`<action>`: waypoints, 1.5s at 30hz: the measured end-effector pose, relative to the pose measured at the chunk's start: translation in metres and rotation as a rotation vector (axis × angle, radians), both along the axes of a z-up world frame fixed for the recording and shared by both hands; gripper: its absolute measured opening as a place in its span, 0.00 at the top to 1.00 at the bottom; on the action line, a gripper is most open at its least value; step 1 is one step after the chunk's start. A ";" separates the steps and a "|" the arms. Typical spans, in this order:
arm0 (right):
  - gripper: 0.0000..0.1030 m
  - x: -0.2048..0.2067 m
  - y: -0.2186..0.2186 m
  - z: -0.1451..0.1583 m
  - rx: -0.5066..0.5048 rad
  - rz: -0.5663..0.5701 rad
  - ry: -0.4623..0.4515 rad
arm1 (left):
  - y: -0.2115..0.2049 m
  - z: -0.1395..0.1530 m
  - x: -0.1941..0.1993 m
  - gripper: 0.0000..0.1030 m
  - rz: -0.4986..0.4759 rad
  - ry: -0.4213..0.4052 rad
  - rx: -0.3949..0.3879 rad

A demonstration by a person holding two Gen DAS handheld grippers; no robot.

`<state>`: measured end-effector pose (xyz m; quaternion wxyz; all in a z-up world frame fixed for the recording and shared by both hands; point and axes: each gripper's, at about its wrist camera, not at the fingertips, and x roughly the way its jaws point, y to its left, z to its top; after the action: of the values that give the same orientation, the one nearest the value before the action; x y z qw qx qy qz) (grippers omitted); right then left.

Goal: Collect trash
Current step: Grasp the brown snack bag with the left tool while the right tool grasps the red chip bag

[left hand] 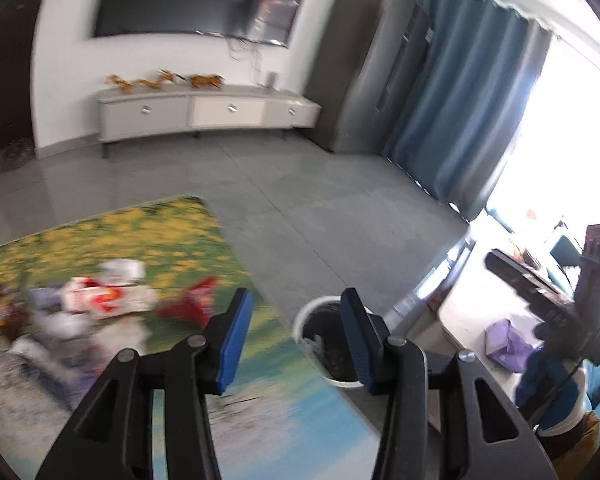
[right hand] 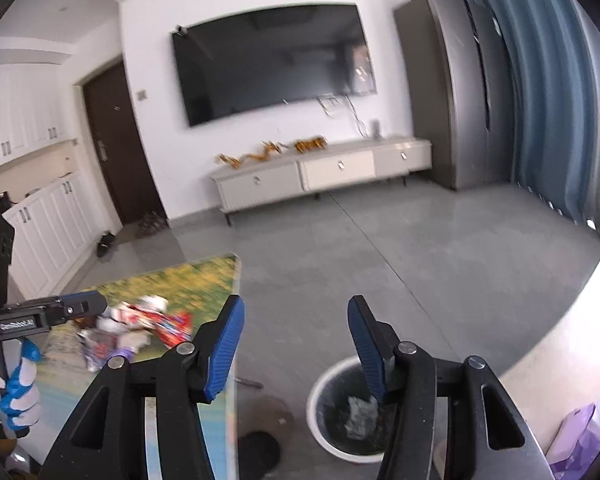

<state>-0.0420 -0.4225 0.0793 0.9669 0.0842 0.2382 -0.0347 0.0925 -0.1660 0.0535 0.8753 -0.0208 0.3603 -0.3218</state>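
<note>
A pile of crumpled wrappers (left hand: 100, 304), white, red and silver, lies on the flower-print table (left hand: 160, 232). My left gripper (left hand: 296, 308) hovers open over the table's right edge with nothing between its blue pads. A white bin (left hand: 305, 316) with a dark liner stands on the floor just behind it. In the right wrist view my right gripper (right hand: 296, 312) is open and empty, above the gap between the table (right hand: 204, 276) and the bin (right hand: 313, 404). A grey crumpled piece (right hand: 360, 412) lies in that bin. The wrappers (right hand: 140, 324) show left of it.
A gloved hand (right hand: 16, 384) holds the left gripper at the left edge. A purple bag (left hand: 504, 340) lies on a pale surface at the right. A dark round thing (right hand: 260, 452) sits on the grey floor beside the bin. TV stand (right hand: 320, 172), fridge and blue curtain line the far side.
</note>
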 end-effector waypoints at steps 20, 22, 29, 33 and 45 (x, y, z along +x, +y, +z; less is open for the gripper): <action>0.43 0.071 0.117 0.003 0.017 0.217 0.016 | 0.258 -0.020 0.025 0.46 0.468 -0.027 0.045; 0.42 0.086 0.125 -0.011 0.023 0.240 0.051 | 0.264 -0.027 0.028 0.43 0.481 -0.027 0.066; 0.38 0.138 0.162 -0.070 0.015 0.299 0.186 | 0.267 -0.063 0.064 0.37 0.454 -0.022 0.184; 0.38 0.165 0.177 -0.104 0.008 0.318 0.268 | 0.256 -0.085 0.086 0.37 0.376 -0.016 0.245; 0.38 0.205 0.188 -0.142 -0.015 0.321 0.355 | 0.224 -0.146 0.157 0.37 0.259 0.024 0.400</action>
<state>0.1632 -0.2348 -0.0632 0.9037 0.0307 0.4143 0.1036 0.2493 0.0582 -0.0924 0.8916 0.1030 0.4218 -0.1286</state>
